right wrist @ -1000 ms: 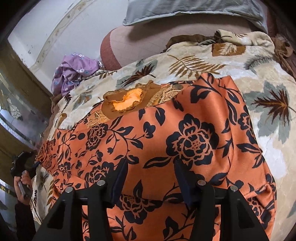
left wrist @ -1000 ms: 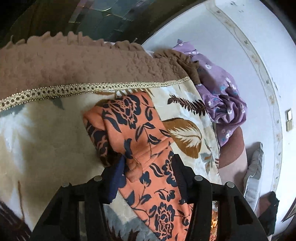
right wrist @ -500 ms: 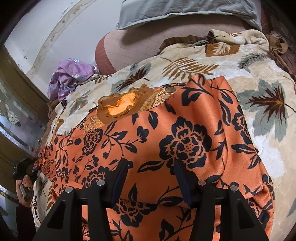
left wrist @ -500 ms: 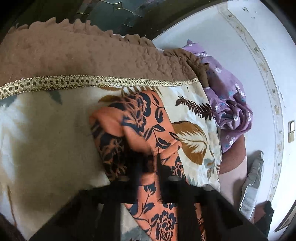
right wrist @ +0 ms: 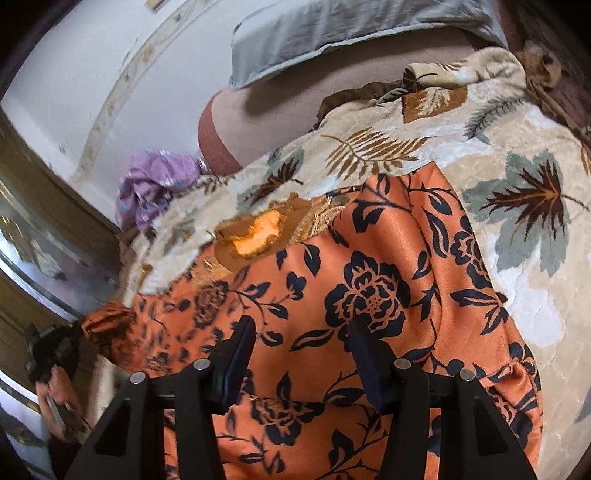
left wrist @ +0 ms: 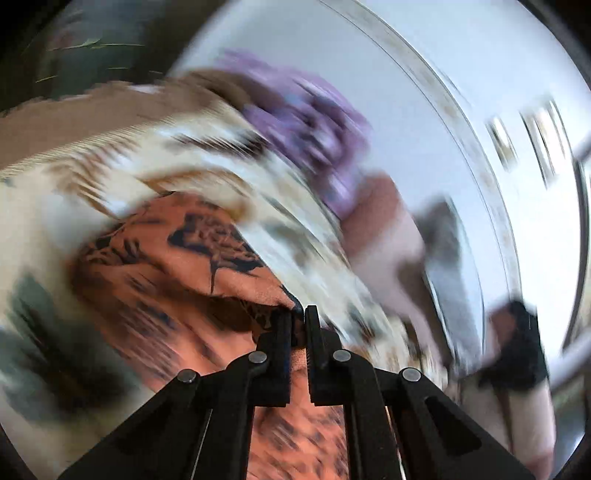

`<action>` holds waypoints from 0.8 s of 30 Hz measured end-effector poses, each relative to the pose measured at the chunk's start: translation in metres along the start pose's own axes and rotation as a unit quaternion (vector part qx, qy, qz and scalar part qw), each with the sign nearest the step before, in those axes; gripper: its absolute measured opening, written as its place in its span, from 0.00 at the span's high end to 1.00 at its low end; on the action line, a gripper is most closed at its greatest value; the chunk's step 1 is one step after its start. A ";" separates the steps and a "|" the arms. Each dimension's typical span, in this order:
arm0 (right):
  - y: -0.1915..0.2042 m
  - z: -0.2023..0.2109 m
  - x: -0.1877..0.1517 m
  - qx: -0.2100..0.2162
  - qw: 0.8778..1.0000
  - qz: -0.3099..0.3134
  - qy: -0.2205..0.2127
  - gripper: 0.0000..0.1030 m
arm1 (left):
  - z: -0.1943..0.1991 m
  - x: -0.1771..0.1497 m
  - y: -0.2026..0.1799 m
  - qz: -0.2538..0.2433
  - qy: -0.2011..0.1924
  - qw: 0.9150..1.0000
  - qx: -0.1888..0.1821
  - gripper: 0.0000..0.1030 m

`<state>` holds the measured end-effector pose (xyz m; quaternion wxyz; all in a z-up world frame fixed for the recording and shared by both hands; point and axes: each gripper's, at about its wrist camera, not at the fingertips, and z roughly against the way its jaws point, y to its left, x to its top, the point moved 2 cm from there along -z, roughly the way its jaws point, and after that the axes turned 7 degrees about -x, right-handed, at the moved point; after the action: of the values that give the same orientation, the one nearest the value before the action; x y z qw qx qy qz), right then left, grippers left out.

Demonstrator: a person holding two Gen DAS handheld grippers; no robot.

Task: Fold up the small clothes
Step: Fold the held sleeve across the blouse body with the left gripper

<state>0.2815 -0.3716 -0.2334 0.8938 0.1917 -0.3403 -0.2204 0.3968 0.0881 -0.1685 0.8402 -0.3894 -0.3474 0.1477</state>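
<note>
An orange garment with a black flower print [right wrist: 373, 295] lies spread on a cream leaf-patterned blanket [right wrist: 524, 229]. Its brown embroidered neckline [right wrist: 266, 229] faces the far side. My right gripper [right wrist: 301, 336] is open, its fingers just above the garment's middle. In the left wrist view, which is motion-blurred, my left gripper [left wrist: 298, 325] is shut on a fold of the orange garment [left wrist: 207, 266] at its sleeve end and holds it raised off the blanket [left wrist: 192, 158].
A crumpled purple floral cloth [right wrist: 155, 184] lies at the blanket's far left edge by the white wall; it also shows in the left wrist view [left wrist: 314, 136]. A grey pillow [right wrist: 332, 33] and pinkish mattress [right wrist: 280, 110] lie beyond the blanket.
My left gripper closed on the garment's sleeve end and has swung up and toward the right with it, blurring the view. My right gripper stays open over the garment, shifted slightly.
</note>
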 end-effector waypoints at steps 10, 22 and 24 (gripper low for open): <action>-0.081 0.029 0.014 0.116 0.978 -0.173 0.021 0.37 | -0.136 -0.177 -0.160 -0.043 0.260 0.958 -0.112 0.92; -0.062 0.001 0.002 0.144 0.969 -0.178 0.093 0.28 | -0.075 -0.192 -0.129 -0.157 0.308 0.937 -0.059 0.88; -0.047 -0.010 0.000 0.143 0.971 -0.168 0.093 0.28 | -0.062 -0.164 -0.120 -0.173 0.258 0.950 -0.037 0.71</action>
<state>0.2761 -0.4082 -0.2640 0.8350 0.3914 -0.2470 -0.2976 0.3208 -0.1095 -0.1831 0.8986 -0.3795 -0.1856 -0.1183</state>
